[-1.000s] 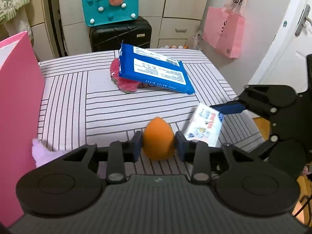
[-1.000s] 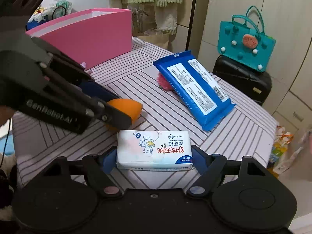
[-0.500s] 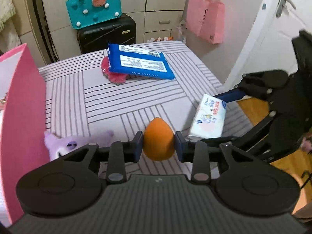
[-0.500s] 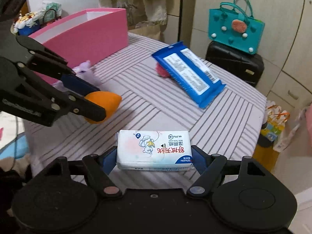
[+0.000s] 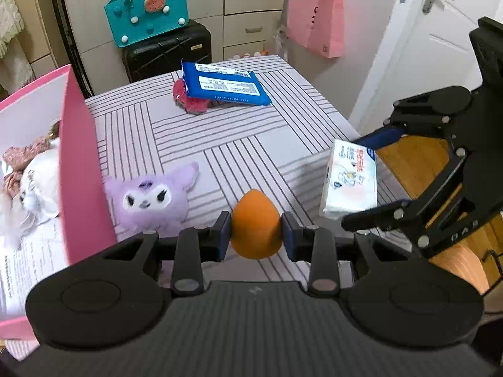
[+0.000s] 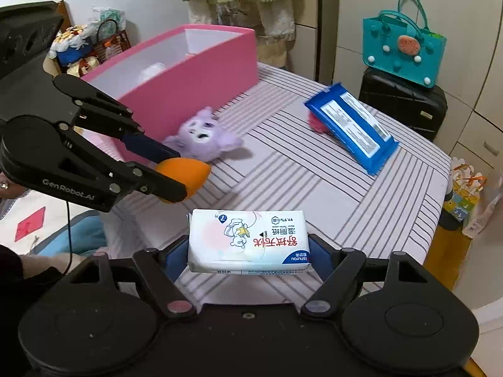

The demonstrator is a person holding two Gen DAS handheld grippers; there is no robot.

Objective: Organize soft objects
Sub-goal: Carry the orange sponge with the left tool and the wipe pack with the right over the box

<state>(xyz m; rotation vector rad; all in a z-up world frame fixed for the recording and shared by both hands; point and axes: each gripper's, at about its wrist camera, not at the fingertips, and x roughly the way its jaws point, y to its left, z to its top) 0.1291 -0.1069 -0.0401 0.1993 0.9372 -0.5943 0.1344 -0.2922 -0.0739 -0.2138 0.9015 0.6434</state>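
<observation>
Striped grey-and-white cloth covers the surface (image 5: 220, 144), with cupboards, a black suitcase (image 5: 166, 53) carrying a teal bag (image 5: 146, 20), and a white door behind it. At the left edge stands a pink box (image 6: 188, 78), open at the top, with a few soft things already lying inside.

In the left wrist view the left claw (image 5: 255, 234) is clamped on an orange egg-shaped sponge (image 5: 256, 224), pads pressed to its two sides, pointed end away from the camera. The sponge hangs clear above the cloth. The right claw (image 6: 248, 253) grips a white tissue pack (image 6: 248, 240) by its short ends, so the pack's long axis runs across the jaws; it too is off the cloth, near the right edge of the surface.

Still on the cloth are a purple plush toy (image 5: 151, 198), lying just beside the pink wall, and at the far side a blue wipes pack (image 5: 224, 86) resting tilted on a fuzzy red item (image 5: 191, 100).

What the coming move turns on, as I judge it, is the box's position: it lies to the left of both claws, with its wall rising between them and its interior. The left claw is the nearer one, so the sponge probably goes in first, lifted over the rim. The tissue pack has farther to travel and must cross over the plush, and the right claw would have to wait or pass behind the left to avoid a clash.
</observation>
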